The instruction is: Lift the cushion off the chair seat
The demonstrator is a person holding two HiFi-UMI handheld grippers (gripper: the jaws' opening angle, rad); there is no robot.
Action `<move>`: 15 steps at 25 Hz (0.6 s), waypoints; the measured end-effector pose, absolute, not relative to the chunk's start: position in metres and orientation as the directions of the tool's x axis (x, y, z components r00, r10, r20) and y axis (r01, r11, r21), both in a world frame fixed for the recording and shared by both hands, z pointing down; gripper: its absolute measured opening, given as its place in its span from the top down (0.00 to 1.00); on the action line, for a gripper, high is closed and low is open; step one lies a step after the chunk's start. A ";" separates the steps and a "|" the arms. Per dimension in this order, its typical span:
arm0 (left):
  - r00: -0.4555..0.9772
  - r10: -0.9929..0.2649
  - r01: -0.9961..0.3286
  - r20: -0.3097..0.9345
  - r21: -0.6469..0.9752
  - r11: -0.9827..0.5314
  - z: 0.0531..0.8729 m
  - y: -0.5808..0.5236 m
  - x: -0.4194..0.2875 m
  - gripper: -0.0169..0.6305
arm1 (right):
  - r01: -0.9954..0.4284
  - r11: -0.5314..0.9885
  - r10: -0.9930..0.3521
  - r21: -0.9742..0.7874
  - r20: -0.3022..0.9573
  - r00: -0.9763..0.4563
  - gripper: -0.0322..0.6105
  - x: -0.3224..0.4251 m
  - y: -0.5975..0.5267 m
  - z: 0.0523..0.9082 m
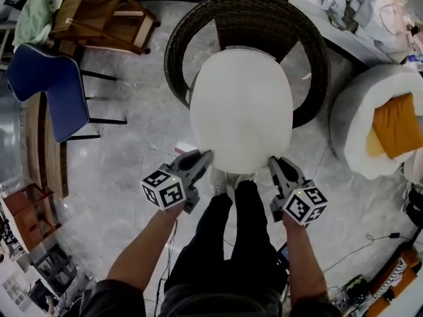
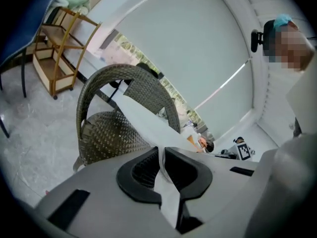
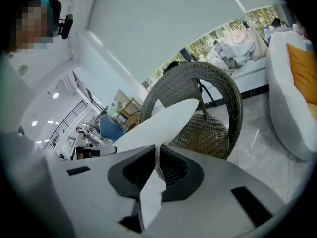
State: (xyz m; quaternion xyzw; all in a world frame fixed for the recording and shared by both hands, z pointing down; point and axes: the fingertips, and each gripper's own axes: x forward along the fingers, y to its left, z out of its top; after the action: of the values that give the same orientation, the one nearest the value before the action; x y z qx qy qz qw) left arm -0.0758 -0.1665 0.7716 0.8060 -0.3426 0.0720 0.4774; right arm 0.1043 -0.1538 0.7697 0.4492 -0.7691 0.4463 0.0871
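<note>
A white round cushion [image 1: 241,111] hangs over the dark wicker chair [image 1: 244,18], raised off its seat and tilted. My left gripper [image 1: 203,158] is shut on the cushion's near left edge, and my right gripper [image 1: 276,165] is shut on its near right edge. In the left gripper view the cushion [image 2: 143,118] runs as a thin white sheet from between the pads of that gripper [image 2: 161,157], with the wicker chair [image 2: 109,128] behind it. The right gripper view shows the cushion [image 3: 158,120] pinched the same way in the right gripper [image 3: 157,157], above the chair [image 3: 218,98].
A blue chair [image 1: 49,88] and a wooden rack [image 1: 99,12] stand at the left. A white armchair with an orange cushion [image 1: 396,127] is at the right. My legs [image 1: 231,243] are just in front of the wicker chair. Cables [image 1: 370,243] lie on the floor at lower right.
</note>
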 end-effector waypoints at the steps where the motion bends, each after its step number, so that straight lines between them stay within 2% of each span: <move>1: 0.754 -0.496 -0.622 0.431 0.713 -0.325 0.758 -0.171 -0.075 0.91 | -0.770 0.214 -0.626 -0.602 0.520 -0.581 0.89 0.105 -0.159 0.755; 15: 0.744 -0.624 -0.633 0.238 0.551 -0.544 0.520 -0.217 -0.078 0.91 | -0.771 0.420 -0.763 -0.478 0.275 -0.586 0.89 0.103 -0.204 0.515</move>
State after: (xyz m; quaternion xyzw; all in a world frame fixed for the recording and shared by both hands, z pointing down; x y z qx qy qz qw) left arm -0.0777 -0.2170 0.5199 0.8786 -0.3579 0.0069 0.3162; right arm 0.1026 -0.2045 0.5150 0.4551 -0.8426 0.2877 0.0077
